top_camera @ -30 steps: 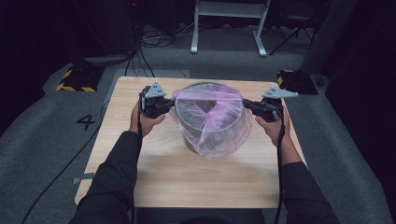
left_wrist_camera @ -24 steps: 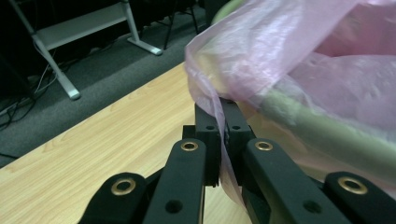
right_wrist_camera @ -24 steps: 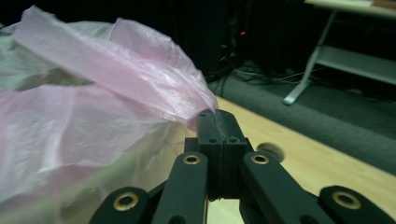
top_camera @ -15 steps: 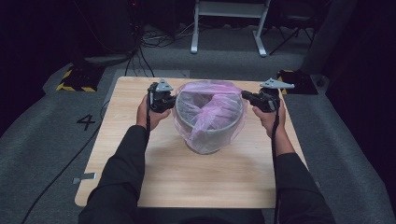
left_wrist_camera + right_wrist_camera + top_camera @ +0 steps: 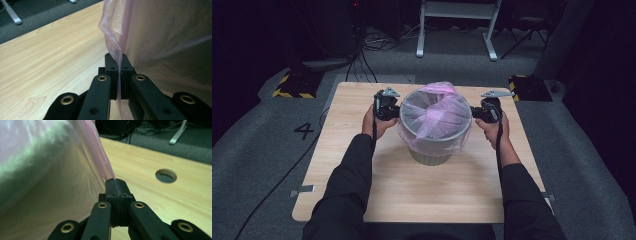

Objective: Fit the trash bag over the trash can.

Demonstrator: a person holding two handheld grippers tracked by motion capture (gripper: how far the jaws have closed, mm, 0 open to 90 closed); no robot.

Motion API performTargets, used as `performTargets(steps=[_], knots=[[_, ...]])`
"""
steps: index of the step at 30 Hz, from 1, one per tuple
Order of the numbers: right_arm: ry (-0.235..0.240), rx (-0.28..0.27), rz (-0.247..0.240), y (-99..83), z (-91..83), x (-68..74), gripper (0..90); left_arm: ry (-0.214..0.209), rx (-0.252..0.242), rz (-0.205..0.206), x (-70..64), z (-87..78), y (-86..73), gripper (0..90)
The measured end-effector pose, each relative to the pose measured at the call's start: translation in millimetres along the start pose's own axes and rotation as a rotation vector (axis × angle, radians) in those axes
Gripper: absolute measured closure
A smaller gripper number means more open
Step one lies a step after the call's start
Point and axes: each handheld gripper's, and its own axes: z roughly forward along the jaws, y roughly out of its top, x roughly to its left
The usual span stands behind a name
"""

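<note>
- The pink bag [image 5: 434, 117] sits in the middle of the high view, draped over the small bin [image 5: 430, 156] on the worktop [image 5: 447, 195].
- Left gripper [image 5: 388, 107] is clenched on the film at the bag's left side, and the right gripper [image 5: 484, 112] pinches the edge on the opposite side (both sets of fingers closed right on plastic in their own views).
- I'd guess the bag is super light, floppy, slippery and easy to tear, so grab the folded hem, not a single layer.
- The bag's mouth points up, with its long axis vertical along the bin; the stretch between the grippers runs left-right across the frame.
</note>
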Motion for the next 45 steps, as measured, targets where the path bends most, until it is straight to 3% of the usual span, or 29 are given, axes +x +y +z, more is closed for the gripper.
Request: performTargets(steps=[4, 9, 11, 13, 16, 17, 19, 22, 25, 27, 31, 36, 38, 40, 43, 45], knots=[[-0.001, 0.042, 0.017, -6.0, 4.2, -4.0, 90.0, -0.001, 0.046, 0.011, -0.1, 3.0, -3.3, 87.2], [-0.011, 0.047, 0.003, -14.5, 0.1, -8.2, 89.2, 0.036, 0.013, 0.009, 1.8, -5.0, -12.2, 80.5], [-0.017, 0.039, -0.001, -17.1, -5.5, -10.5, 87.2, 0.049, -0.018, 0.009, 2.9, -12.9, -17.0, 71.2], [-0.021, 0.009, -0.018, -19.8, -13.1, -13.1, 79.3, 0.072, -0.055, -0.002, 4.6, -23.5, -21.1, 56.5], [-0.043, -0.004, -0.038, -23.0, -26.1, -16.7, 66.4, 0.082, -0.144, -0.066, 8.8, -43.8, -26.8, 34.4], [-0.025, -0.017, -0.059, -23.8, -31.1, -17.3, 61.8, 0.072, -0.171, -0.081, 10.9, -51.3, -28.9, 32.3], [-0.039, -0.016, -0.087, -25.1, -40.9, -16.8, 53.6, 0.043, -0.212, -0.092, 12.2, -63.8, -33.7, 27.9], [-0.048, -0.044, -0.113, -26.1, -56.2, -15.1, 42.7, 0.035, -0.213, -0.056, 8.1, -76.2, -41.9, 24.2], [-0.023, -0.064, -0.195, -29.6, -70.5, -8.0, 35.9, 0.021, -0.208, -0.006, -0.3, -84.1, -52.9, 22.7], [-0.027, -0.044, -0.25, -31.4, -76.7, -0.8, 31.0, 0.021, -0.191, 0.036, -8.0, -87.7, -58.2, 22.9], [-0.057, -0.025, -0.358, -36.4, -85.8, 12.3, 30.5, -0.002, -0.166, 0.102, -24.4, -91.5, -66.0, 22.5], [0.003, -0.02, -0.445, -45.7, -93.3, 25.8, 26.2, -0.042, -0.144, 0.162, -44.3, -90.2, -71.3, 20.4], [-0.004, -0.026, -0.489, -49.2, -94.9, 35.5, 23.2, -0.038, -0.132, 0.188, -50.2, -87.5, -71.7, 20.2], [-0.002, -0.028, -0.542, -52.0, -94.7, 47.5, 22.3, -0.05, -0.127, 0.187, -54.1, -82.9, -71.9, 17.9], [-0.044, -0.03, -0.614, -53.4, -90.4, 64.0, 22.4, -0.048, -0.117, 0.191, -56.6, -75.3, -70.8, 16.9], [-0.082, -0.044, -0.635, -53.2, -86.2, 69.9, 24.5, -0.047, -0.119, 0.192, -56.3, -70.8, -69.5, 17.0]])
